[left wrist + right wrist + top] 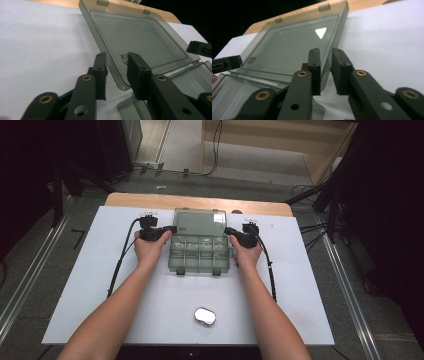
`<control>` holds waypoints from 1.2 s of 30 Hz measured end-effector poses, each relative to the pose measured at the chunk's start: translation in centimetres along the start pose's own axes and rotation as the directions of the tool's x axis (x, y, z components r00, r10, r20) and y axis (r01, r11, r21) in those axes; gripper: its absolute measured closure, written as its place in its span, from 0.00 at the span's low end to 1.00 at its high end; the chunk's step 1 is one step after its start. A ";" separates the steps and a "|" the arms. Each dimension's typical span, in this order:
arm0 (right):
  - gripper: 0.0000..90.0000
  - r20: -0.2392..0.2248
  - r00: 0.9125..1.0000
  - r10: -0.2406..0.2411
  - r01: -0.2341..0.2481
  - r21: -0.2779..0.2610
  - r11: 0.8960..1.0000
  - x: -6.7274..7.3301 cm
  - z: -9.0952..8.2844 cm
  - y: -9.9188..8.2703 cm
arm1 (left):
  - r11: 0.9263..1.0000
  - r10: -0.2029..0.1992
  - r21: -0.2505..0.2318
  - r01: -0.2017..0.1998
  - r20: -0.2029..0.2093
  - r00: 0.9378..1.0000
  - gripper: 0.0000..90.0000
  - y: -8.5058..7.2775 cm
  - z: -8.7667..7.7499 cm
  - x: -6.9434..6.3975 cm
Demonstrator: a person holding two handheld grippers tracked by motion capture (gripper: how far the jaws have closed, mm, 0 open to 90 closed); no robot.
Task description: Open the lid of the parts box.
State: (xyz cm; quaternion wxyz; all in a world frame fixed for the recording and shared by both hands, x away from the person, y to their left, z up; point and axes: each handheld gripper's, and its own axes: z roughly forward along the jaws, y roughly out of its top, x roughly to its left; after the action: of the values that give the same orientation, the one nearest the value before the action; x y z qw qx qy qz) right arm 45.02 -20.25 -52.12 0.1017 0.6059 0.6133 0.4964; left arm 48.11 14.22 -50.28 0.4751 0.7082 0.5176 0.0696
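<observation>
Your left gripper (pixel 170 229) at centre-left straddles the lid (pixel 201 222) edge, jaws slack, pads off it; box (pixel 201 254) sits mid-frame, lid already swung up and back; your right gripper (pixel 229 231) at centre-right likewise loose around the far edge — just the pull-away left

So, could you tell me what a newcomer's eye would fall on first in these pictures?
Probably the clear compartment box at the middle of the white table, its lid tilted up and back. The left gripper and right gripper flank that lid, each with a side edge between its jaws; the pads stand slightly off the plastic. A small silver case lies alone near the front edge.
</observation>
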 end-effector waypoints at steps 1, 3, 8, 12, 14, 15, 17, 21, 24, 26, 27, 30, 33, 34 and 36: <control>0.75 0.006 1.000 -0.014 0.014 -0.011 1.000 0.1 -0.1 0.0 | 1.000 0.004 -0.007 -0.004 0.001 1.000 0.72 0.0 -0.1 0.0; 0.67 0.003 0.999 -0.038 0.038 -0.018 0.999 0.3 -0.3 -0.1 | 1.000 0.011 -0.018 -0.011 0.005 1.000 0.67 0.0 -0.4 0.0; 0.52 0.003 0.996 -0.089 0.089 -0.033 0.995 0.6 -1.0 -0.2 | 0.998 0.033 -0.051 -0.032 0.022 0.999 0.54 0.0 -1.3 -0.2; 0.42 0.004 0.991 -0.135 0.136 -0.041 0.990 1.0 -1.9 -0.3 | 0.994 0.064 -0.086 -0.061 0.038 0.997 0.46 -0.1 -2.2 -0.6; 0.38 0.006 0.988 -0.153 0.153 -0.048 0.987 1.2 -2.4 -0.4 | 0.992 0.073 -0.104 -0.066 0.059 0.996 0.42 -0.2 -2.6 -0.8; 0.35 0.003 0.988 -0.155 0.155 -0.054 0.986 1.3 -2.6 -0.5 | 0.991 0.079 -0.111 -0.071 0.066 0.995 0.41 -0.3 -2.8 -0.9; 0.28 -0.006 0.986 -0.168 0.168 -0.053 0.984 1.5 -3.1 -0.7 | 0.989 0.097 -0.120 -0.088 0.071 0.993 0.35 -0.4 -3.1 -1.2; 0.18 -0.019 0.977 -0.211 0.209 -0.067 0.976 2.1 -4.0 -1.0 | 0.983 0.136 -0.135 -0.124 0.088 0.987 0.27 -0.7 -3.9 -1.8; 0.12 -0.017 0.970 -0.244 0.242 -0.074 0.967 2.7 -4.7 -1.3 | 0.979 0.168 -0.133 -0.156 0.083 0.982 0.16 -0.9 -4.3 -2.1; 0.09 -0.014 0.964 -0.267 0.265 -0.081 0.961 3.0 -5.2 -1.5 | 0.975 0.190 -0.133 -0.177 0.095 0.977 0.10 -1.1 -4.6 -2.2; 0.09 -0.015 0.962 -0.272 0.269 -0.086 0.959 3.1 -5.4 -1.7 | 0.973 0.202 -0.130 -0.190 0.091 0.975 0.08 -1.3 -4.8 -2.3; 0.00 -0.042 0.955 -0.294 0.289 -0.099 0.952 3.2 -6.0 -2.1 | 0.968 0.225 -0.133 -0.211 0.100 0.969 0.00 -1.6 -5.3 -2.5; 0.00 -0.050 0.949 -0.310 0.304 -0.104 0.947 3.3 -6.6 -2.5 | 0.965 0.235 -0.139 -0.221 0.097 0.967 0.00 -1.9 -6.0 -2.6; 0.00 -0.044 0.948 -0.314 0.308 -0.104 0.946 3.4 -6.8 -2.7 | 0.964 0.239 -0.140 -0.225 0.093 0.966 0.00 -1.9 -6.2 -2.6; 0.00 -0.044 0.945 -0.323 0.317 -0.105 0.942 3.4 -7.1 -3.0 | 0.961 0.246 -0.151 -0.230 0.095 0.965 0.00 -2.1 -6.7 -2.7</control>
State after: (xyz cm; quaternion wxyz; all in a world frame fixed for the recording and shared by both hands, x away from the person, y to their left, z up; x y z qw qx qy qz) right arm 37.08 -20.16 -49.25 0.1915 0.4771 0.6816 0.5207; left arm 41.52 16.12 -47.18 0.5398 0.7334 0.3948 0.1217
